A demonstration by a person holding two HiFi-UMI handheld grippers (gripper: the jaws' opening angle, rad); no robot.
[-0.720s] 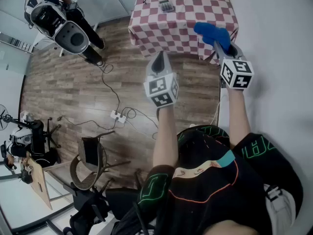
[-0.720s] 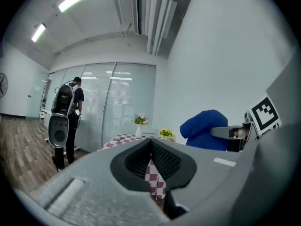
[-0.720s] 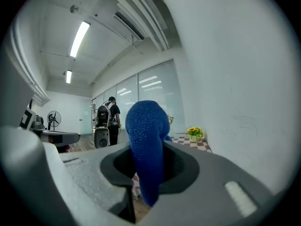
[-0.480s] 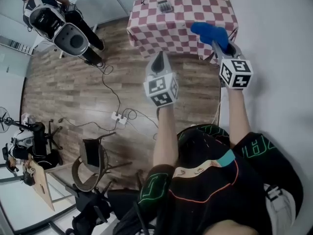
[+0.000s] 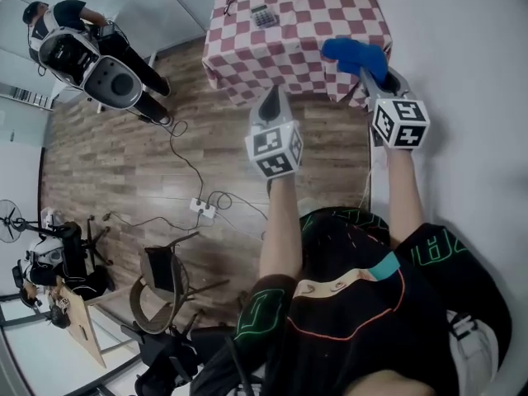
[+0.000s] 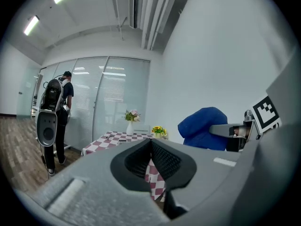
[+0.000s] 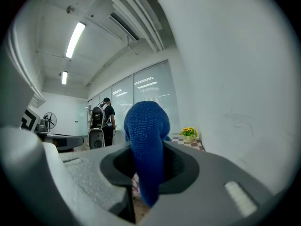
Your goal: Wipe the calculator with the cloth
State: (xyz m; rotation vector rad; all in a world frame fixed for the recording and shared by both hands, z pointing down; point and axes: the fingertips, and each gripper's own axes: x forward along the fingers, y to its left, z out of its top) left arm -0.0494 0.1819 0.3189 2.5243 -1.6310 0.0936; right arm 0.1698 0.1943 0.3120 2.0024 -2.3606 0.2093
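Looking down, head view: the calculator (image 5: 263, 15) lies flat on the checked table (image 5: 330, 31), well apart from both grippers. I judge it light, stiff and apt to skate under a wipe.
Left gripper view: the left gripper (image 6: 151, 147) is pressed together on nothing. I'd steady the calculator by its edges with it.
Right gripper view: the right gripper (image 7: 146, 171) pinches the blue cloth (image 7: 146, 131), which looks soft and floppy, with a loose fold bulging past the jaws for wiping.

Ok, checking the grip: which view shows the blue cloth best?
Right gripper view: the cloth sits close up, pinched in the right gripper. Head view shows a blue bunch; left gripper view, its side.
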